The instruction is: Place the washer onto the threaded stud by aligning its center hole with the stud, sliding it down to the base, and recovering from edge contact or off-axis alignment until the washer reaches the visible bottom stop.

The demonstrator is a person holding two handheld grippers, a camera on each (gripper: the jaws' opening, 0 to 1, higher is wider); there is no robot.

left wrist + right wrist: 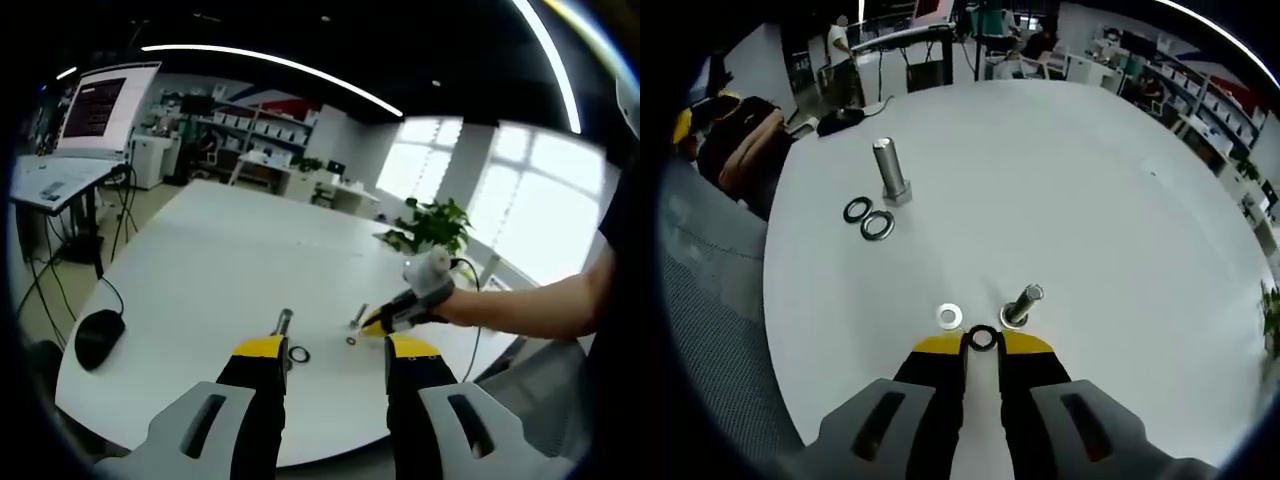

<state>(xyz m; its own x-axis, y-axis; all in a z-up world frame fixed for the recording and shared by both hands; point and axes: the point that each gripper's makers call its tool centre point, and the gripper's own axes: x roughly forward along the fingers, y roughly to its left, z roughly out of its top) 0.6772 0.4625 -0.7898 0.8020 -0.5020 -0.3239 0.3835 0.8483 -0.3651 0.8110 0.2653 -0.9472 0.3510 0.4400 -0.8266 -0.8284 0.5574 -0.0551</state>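
A small threaded stud (1021, 305) stands upright on the white round table (1120, 200). My right gripper (982, 342) sits just in front of it, shut on a dark washer (982, 338) held at the fingertips, close to the stud's base. A pale washer (950, 316) lies flat to the left of the stud. In the left gripper view, the right gripper (378, 324), held by a person's hand, reaches in from the right beside the small stud (360, 315). My left gripper (337, 352) hovers open with nothing between its jaws.
A larger bolt (890, 172) stands farther off with two dark washers (869, 218) beside it; that bolt (284, 322) and a dark washer (298, 354) lie near my left jaw. A black mouse (98, 336) and a plant (432, 225) sit on the table.
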